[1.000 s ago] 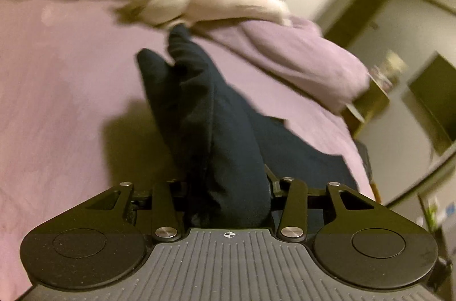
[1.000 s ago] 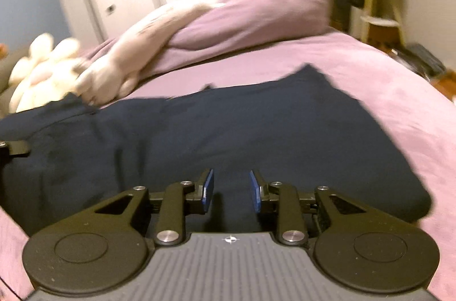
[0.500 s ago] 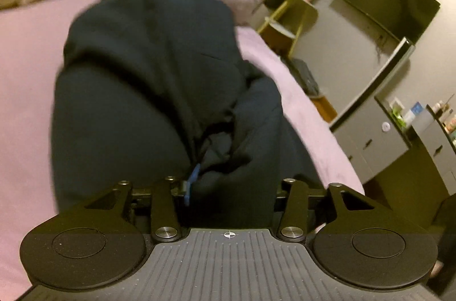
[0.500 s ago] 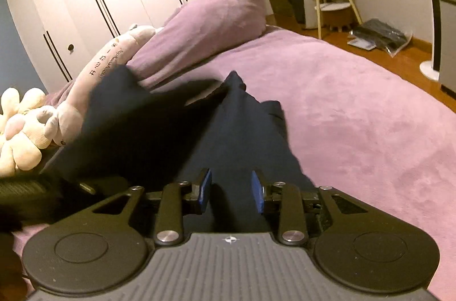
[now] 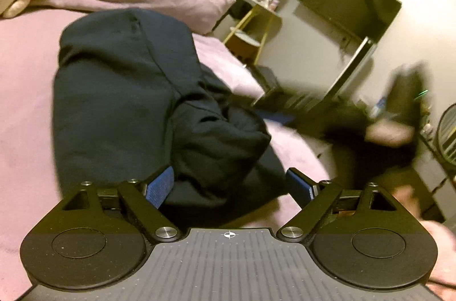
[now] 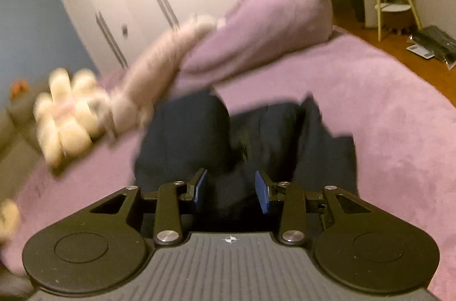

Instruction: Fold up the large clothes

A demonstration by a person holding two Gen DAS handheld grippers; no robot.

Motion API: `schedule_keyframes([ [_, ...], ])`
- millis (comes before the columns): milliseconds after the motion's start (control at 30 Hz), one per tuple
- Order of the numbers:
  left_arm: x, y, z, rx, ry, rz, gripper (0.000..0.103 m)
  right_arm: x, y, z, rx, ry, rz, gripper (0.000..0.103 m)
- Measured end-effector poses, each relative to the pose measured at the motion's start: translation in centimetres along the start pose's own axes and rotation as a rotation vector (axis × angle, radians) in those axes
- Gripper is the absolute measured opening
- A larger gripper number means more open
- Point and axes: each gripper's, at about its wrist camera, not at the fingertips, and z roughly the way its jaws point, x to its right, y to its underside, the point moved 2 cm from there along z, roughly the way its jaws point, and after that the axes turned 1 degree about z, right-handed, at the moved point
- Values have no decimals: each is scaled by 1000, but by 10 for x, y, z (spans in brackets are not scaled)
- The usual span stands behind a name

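Claw (image 5: pixel 230 188) splayed around rumpled navy garment (image 5: pixel 128 101).

a dark navy garment (image 5: pixel 119 90) is laid on the purple bed cover (image 6: pixel 384 107). it is folded over itself into a thick, rumpled bundle with bunched edges.

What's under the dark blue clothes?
The dark blue garment lies bunched on the purple bed cover, which shows all around it. Whatever sits directly beneath its folds is covered.
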Motion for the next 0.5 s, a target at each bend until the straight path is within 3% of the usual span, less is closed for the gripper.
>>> schedule_keyframes([
  [67, -11, -2, -18, 19, -14, -25, 90, 11, 23, 13, -52, 109, -38, 36],
  [167, -39, -3, -37, 71, -132, -95, 90, 34, 45, 10, -6, 71, 29, 36],
  [333, -103, -6, -29, 73, -342, -303, 85, 23, 27, -8, 0, 78, 41, 40],
  [433, -125, -8, -11, 51, -344, -412, 84, 11, 3, -22, 59, 57, 46, 45],
  [500, -132, -8, 2, 48, -307, -470, 85, 5, -13, -27, 99, 14, 64, 60],
])
